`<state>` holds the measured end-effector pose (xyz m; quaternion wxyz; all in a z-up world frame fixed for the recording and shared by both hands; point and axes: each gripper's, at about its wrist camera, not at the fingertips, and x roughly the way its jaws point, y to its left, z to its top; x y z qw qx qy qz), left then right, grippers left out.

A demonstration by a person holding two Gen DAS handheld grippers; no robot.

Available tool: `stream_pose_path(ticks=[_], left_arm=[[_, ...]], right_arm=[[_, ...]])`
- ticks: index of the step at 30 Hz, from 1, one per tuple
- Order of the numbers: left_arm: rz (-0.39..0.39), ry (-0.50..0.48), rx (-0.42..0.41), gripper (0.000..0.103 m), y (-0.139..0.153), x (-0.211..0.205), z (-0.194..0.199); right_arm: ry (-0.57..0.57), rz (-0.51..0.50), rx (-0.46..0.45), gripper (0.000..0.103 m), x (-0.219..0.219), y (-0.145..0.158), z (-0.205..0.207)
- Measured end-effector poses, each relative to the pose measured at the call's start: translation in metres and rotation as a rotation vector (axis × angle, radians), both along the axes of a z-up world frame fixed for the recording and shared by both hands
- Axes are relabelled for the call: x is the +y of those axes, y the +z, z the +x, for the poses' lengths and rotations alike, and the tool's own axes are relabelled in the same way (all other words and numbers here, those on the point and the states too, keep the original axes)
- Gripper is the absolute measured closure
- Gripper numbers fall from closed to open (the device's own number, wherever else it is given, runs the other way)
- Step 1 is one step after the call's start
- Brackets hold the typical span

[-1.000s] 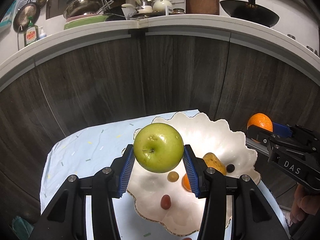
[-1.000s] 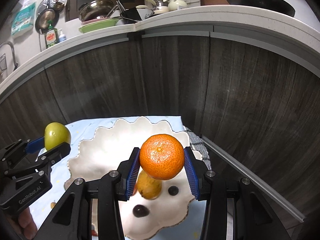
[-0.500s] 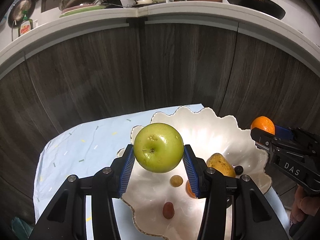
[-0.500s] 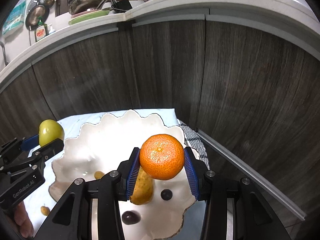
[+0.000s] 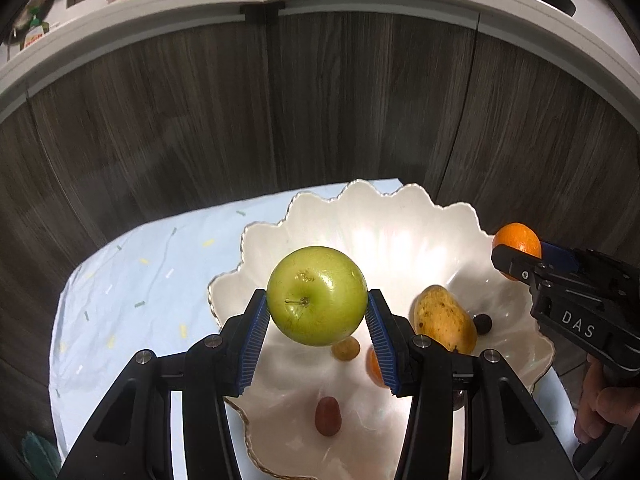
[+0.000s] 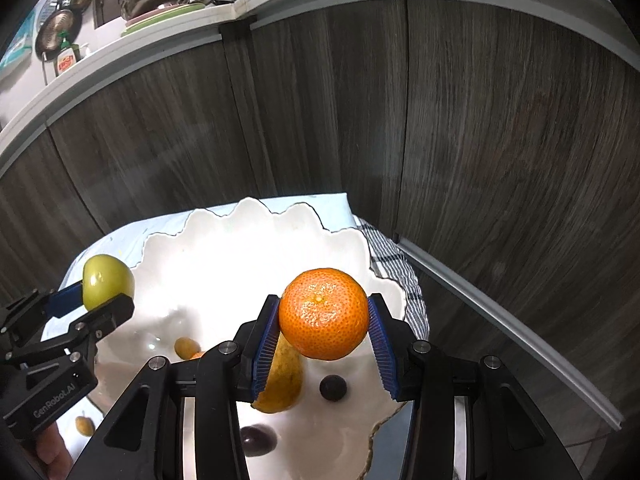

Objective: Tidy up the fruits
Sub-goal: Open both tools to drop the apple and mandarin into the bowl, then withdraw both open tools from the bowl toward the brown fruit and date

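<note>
Judging from how things lie, the task is well advanced but not finished: several fruits are already set in the scalloped white bowl (image 5: 404,216), while two are carried above it and are yet to be put down. A green apple (image 5: 317,295) is clamped between the blue pads of the left tongs (image 5: 317,320), held over the bowl's near left part. A mandarin orange (image 6: 323,313) is gripped in the right tongs (image 6: 323,340), over the bowl's right side.

Inside the bowl a yellow mango (image 5: 445,323) is seen lying on its side, with a small dark fruit (image 5: 482,323), perhaps a grape or plum, just beside it. A small yellowish round fruit (image 5: 346,349) and a reddish grape (image 5: 327,416) are also held there, and part of an orange fruit (image 5: 374,366) is glimpsed behind a finger of the left tongs. A further dark round fruit (image 6: 257,439) is shown in the right wrist view.

One small yellow fruit (image 6: 85,425) appears to be left outside the bowl, on the pale blue cloth (image 5: 132,276) covering the worktop, though the view there is poor. A striped towel (image 6: 394,264) lies beside the bowl.
</note>
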<state>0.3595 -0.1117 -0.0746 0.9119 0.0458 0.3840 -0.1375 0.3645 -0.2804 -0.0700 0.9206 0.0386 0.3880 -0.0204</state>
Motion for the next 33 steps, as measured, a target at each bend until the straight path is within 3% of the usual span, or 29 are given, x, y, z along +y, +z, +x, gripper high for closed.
stream_pose_path(ticks=[4,6,9,13,19,33], left_arm=[[0.008,0.001,0.029,0.055,-0.006,-0.001,0.002],[0.003,0.002,0.05,0.054,-0.01,-0.001,0.003],[-0.001,0.006,0.031,0.032,-0.009,0.0,-0.003],[-0.003,0.012,0.005,0.027,-0.002,0.003,-0.008],[0.0,0.039,-0.016,0.015,0.007,0.011,-0.013],[-0.001,0.062,-0.055,0.011,0.026,0.024,-0.037]], right_arm=[[-0.008,0.0,0.024,0.057,-0.002,-0.004,0.001],[-0.011,-0.005,0.018,0.045,-0.001,-0.003,0.0],[-0.022,-0.024,-0.009,0.037,0.001,0.003,-0.005],[-0.021,-0.019,-0.021,0.037,0.003,0.007,-0.009],[-0.019,-0.024,-0.043,0.029,0.009,0.012,-0.018],[-0.02,-0.011,-0.079,0.026,0.019,0.028,-0.038]])
